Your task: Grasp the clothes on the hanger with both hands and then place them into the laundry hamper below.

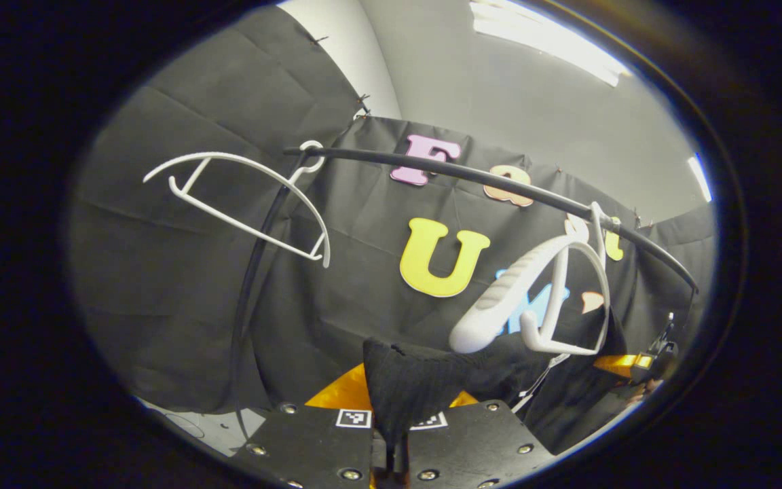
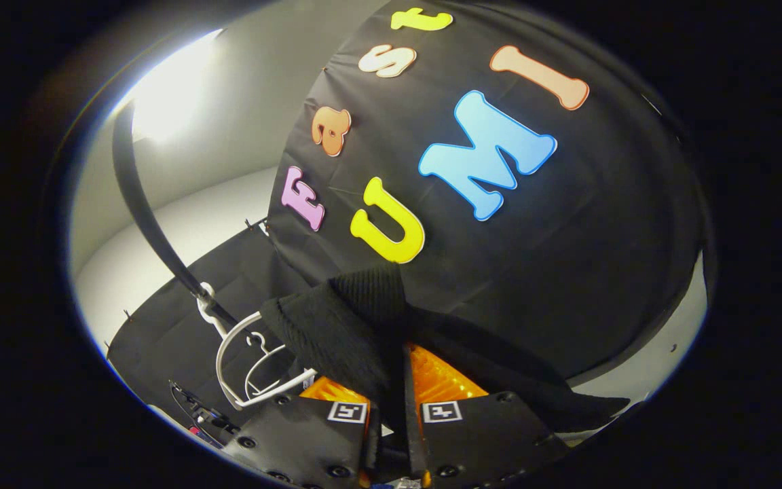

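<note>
A black ribbed garment (image 1: 425, 387) is pinched between the fingers of my left gripper (image 1: 391, 435), which is shut on it. The cloth stretches right, below a white hanger (image 1: 533, 299) that hangs bare on the black rail (image 1: 472, 176). At the far right of the left gripper view, the right gripper (image 1: 642, 363) holds the other end. In the right gripper view my right gripper (image 2: 391, 414) is shut on the same black garment (image 2: 343, 326), which bunches up over its fingers. The white hanger (image 2: 248, 367) hangs at lower left on the rail (image 2: 146, 217).
A second empty white hanger (image 1: 248, 204) hangs at the rail's left end, tilted. A black upright pole (image 1: 248, 299) of the rack curves down on the left. A patch of pale floor (image 1: 208, 428) shows at lower left.
</note>
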Motion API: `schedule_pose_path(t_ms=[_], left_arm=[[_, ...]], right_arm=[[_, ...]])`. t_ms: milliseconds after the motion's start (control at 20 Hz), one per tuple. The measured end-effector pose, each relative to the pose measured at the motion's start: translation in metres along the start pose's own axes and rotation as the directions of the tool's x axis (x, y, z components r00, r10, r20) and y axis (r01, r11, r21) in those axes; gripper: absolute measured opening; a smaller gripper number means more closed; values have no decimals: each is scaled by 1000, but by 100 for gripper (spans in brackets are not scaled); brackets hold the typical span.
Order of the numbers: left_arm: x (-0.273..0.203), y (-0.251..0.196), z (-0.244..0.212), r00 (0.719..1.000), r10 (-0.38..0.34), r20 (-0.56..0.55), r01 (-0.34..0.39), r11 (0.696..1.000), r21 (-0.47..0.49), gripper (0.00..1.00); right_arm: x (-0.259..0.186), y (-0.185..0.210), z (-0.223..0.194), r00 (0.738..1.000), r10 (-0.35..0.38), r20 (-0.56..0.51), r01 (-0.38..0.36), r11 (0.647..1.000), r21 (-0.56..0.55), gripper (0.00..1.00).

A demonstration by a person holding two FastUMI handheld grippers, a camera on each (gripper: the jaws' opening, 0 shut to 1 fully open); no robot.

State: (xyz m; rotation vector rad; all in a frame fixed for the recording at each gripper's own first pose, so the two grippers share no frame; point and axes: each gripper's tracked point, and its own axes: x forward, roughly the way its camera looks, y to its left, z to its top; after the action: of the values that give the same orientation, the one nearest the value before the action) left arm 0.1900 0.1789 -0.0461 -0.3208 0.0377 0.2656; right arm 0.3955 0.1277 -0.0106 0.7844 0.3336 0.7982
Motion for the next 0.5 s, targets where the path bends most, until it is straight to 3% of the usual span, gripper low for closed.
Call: schedule_pose_path(t_ms=[50, 200, 250, 500], left_arm=[[-4, 0, 1, 1000, -1, 4, 1, 1000, 4, 6], [-3, 0, 3, 1000, -12, 9, 12, 1000, 29, 6], [-3, -2, -1, 1000, -15, 4, 15, 1000, 23, 6], [5, -6, -38, 998, -9, -67, 10, 1000, 6, 6]], right_arm=[[-4, -4, 11, 999, -9, 34, 10, 1000, -23, 20], [5, -31, 7, 993, -112, 38, 115, 989, -89, 20], [8, -29, -2, 995, -101, 15, 102, 989, -109, 4], [27, -67, -17, 977, -210, 38, 213, 955, -207, 5]])
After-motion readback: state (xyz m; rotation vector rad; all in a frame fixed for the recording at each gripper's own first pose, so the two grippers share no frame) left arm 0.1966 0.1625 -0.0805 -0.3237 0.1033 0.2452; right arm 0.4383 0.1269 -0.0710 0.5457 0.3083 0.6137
